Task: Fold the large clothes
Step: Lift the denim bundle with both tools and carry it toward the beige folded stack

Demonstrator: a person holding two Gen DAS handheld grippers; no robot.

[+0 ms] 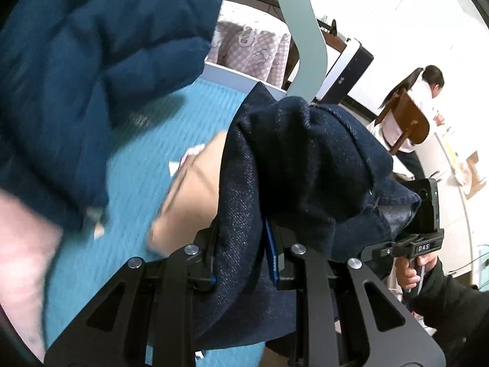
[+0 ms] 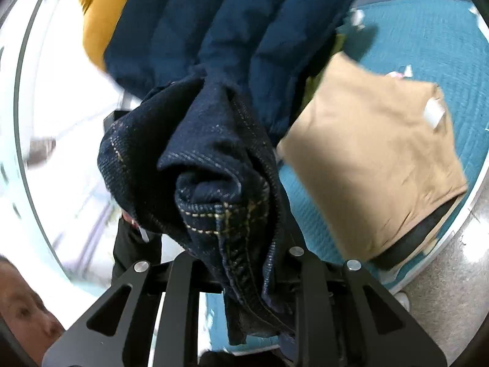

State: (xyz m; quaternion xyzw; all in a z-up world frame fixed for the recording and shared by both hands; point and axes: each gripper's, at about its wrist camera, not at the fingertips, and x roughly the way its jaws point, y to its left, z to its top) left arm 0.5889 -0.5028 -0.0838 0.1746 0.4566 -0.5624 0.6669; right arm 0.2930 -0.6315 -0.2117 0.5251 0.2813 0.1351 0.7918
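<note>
Dark denim jeans [image 1: 293, 159] hang bunched between both grippers, lifted above the teal cover [image 1: 159, 153]. My left gripper [image 1: 247, 244] is shut on one fold of the denim, and the cloth hides its fingertips. In the right wrist view, my right gripper [image 2: 247, 244] is shut on another part of the jeans [image 2: 214, 165], a seam with yellow stitching. The fabric drapes over both jaws. In the left wrist view a hand [image 1: 411, 272] grips the right gripper's handle at the right edge.
A blue quilted jacket [image 2: 232, 30] and a mustard garment [image 2: 101, 21] lie on the teal-covered round table [image 2: 428, 30]. A folded tan garment [image 2: 373, 153] rests near its rim, over something dark. A person [image 1: 428, 91] with a wooden chair stands in the background.
</note>
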